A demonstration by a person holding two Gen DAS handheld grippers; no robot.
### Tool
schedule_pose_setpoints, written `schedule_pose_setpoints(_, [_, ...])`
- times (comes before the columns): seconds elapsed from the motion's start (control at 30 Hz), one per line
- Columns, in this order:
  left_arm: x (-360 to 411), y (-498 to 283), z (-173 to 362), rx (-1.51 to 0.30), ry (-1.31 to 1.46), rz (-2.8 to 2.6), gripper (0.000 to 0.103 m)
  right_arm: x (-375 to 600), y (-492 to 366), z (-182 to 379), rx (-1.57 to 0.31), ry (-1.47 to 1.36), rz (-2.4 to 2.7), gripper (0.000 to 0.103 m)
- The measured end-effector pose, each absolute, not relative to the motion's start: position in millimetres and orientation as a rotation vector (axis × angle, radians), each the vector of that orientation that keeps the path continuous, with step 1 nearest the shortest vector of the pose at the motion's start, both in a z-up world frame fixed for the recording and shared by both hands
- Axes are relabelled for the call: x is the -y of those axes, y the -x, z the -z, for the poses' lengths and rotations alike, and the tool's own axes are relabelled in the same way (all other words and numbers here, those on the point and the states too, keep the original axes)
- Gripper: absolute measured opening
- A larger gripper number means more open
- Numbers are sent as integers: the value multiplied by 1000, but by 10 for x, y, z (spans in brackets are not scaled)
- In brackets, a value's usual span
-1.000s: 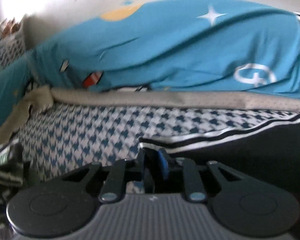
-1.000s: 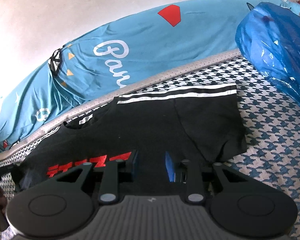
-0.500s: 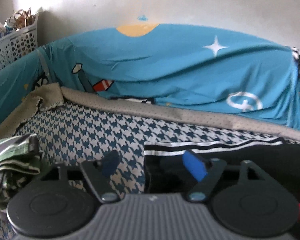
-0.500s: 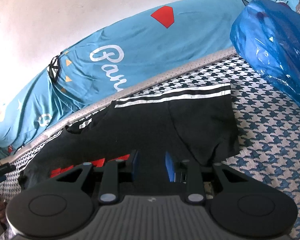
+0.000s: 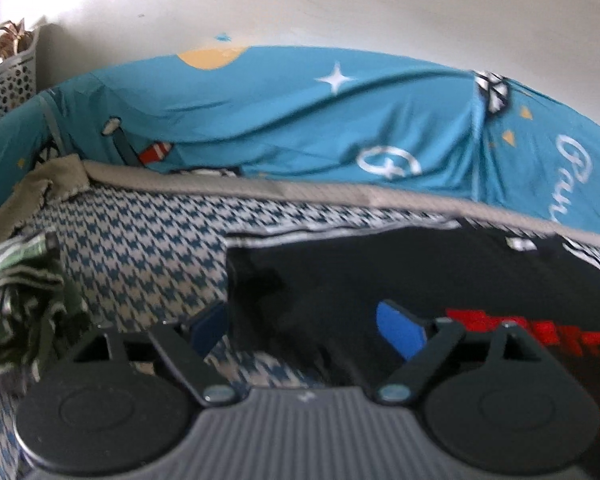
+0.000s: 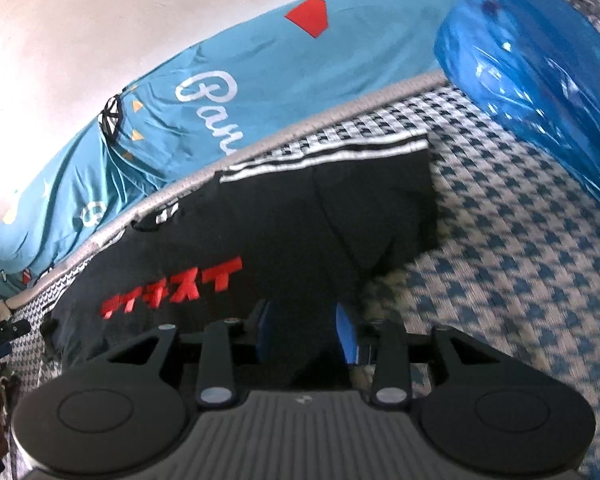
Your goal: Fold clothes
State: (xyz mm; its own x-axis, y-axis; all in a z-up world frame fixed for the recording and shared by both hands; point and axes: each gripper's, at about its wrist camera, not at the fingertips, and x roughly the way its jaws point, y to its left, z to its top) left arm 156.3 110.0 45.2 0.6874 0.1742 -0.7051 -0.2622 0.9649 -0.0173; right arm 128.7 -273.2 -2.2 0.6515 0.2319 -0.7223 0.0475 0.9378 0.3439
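A black T-shirt (image 5: 380,272) with red lettering (image 6: 176,296) and white-striped sleeves lies spread flat on the blue-and-white houndstooth bed cover (image 6: 520,280). My left gripper (image 5: 304,330) is open wide, low over the shirt's left edge. One of its blue pads is over the bed cover and the other over the black cloth, with nothing held. My right gripper (image 6: 304,334) stands partly open at the shirt's near right hem, below the right sleeve (image 6: 380,200). Black fabric shows between its fingers, and the pads are apart.
A teal printed sheet (image 5: 300,128) is bunched along the white wall behind the bed. A folded green striped garment (image 5: 24,296) lies at the left, with an olive cloth (image 5: 56,176) and a white perforated basket (image 5: 8,76) behind it. A blue plastic bag (image 6: 532,80) sits at the right.
My left gripper went from shut to wide open and has shifted right over the shirt. My right gripper has pulled back slightly, its finger gap a little wider; the red lettering now shows fully.
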Motion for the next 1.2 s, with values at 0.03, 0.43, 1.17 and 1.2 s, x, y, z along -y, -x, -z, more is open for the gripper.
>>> schedule_pose_setpoints(0.03, [-1064,-1513,-446,-779,120,-233,86,2755,-1245,35,-861,-350,-104,36])
schedule_pose_setpoints(0.43, [-709,-868,-391,-796,77,-138,90,2953,-586,159,-900,-401,-70,36])
schedule_pose_setpoints(1.17, [-689,-342,-364,-772,92,-118,92,2854,232,328,-978,-318,-23,37])
schedule_pose_setpoints(1.2, [-711,-334,-363,-771,98,-123,92,2830,242,332,-976,-306,-23,37])
